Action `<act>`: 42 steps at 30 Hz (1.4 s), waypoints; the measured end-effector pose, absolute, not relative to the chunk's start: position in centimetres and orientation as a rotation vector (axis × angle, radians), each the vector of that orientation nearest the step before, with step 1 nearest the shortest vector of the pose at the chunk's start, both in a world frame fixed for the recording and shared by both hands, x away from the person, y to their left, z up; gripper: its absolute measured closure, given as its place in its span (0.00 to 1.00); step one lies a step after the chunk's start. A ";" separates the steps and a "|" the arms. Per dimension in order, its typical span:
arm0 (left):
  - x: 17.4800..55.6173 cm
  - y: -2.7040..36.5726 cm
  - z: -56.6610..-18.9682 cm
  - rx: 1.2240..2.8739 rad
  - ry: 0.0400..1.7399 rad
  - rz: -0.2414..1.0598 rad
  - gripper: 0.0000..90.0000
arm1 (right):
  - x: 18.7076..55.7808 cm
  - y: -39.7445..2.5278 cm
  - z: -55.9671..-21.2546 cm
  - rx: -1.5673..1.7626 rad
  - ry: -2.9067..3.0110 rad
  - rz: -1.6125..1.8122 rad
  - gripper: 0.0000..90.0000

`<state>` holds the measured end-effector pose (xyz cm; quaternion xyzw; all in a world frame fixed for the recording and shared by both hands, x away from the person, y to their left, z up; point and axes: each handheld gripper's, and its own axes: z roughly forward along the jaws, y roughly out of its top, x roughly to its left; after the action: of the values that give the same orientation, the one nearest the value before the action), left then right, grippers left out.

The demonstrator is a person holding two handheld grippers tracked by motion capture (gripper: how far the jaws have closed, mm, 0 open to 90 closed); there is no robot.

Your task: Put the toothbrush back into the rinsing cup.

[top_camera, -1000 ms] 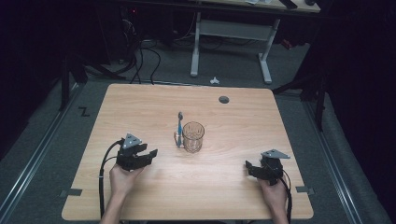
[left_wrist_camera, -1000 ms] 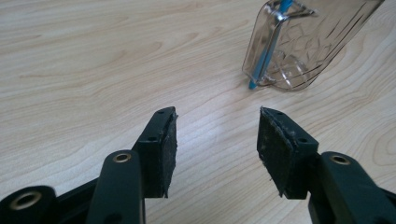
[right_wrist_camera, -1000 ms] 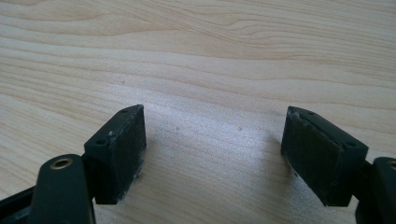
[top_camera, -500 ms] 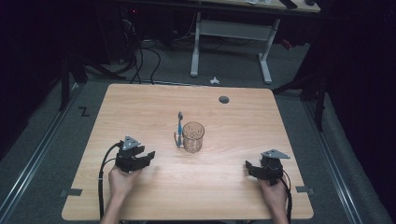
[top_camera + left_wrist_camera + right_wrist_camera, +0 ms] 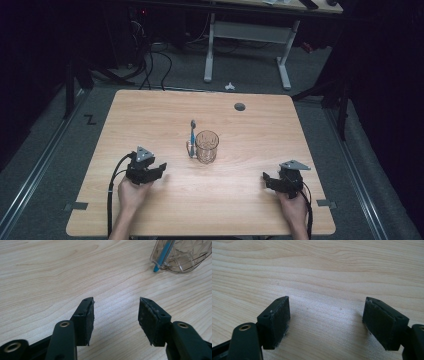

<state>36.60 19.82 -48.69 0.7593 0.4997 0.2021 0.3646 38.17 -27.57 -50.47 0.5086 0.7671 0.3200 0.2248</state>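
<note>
A clear ribbed glass cup stands near the middle of the wooden table. A blue toothbrush lies just left of it, touching or nearly touching its side. In the left gripper view the cup sits at the upper right, and the toothbrush shows through or beside its wall. My left gripper rests low on the table left of the cup, open, nothing between its pads. My right gripper sits near the front right, open over bare wood.
A dark round grommet is set in the table's far right part. Beyond the far edge stand a white desk frame and cables on the floor. The table's front edge lies just behind both hands.
</note>
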 end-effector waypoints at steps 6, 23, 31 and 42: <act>37.2 19.5 -49.3 1.945 1.289 0.514 0.52 | 38.2 -27.6 -50.5 1.403 2.116 0.883 0.25; 38.0 19.2 -50.3 1.936 1.310 0.564 0.51 | 38.2 -27.6 -50.5 1.403 2.116 0.883 0.25; 38.4 19.4 -50.6 1.921 1.333 0.578 0.49 | 38.2 -27.6 -50.5 1.403 2.116 0.883 0.25; 38.7 19.5 -50.9 1.913 1.350 0.587 0.48 | 38.2 -27.6 -50.5 1.404 2.116 0.884 0.25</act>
<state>38.71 19.46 -50.91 0.7407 0.5227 0.2273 0.3557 38.17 -27.57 -50.46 0.5087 0.7670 0.3202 0.2244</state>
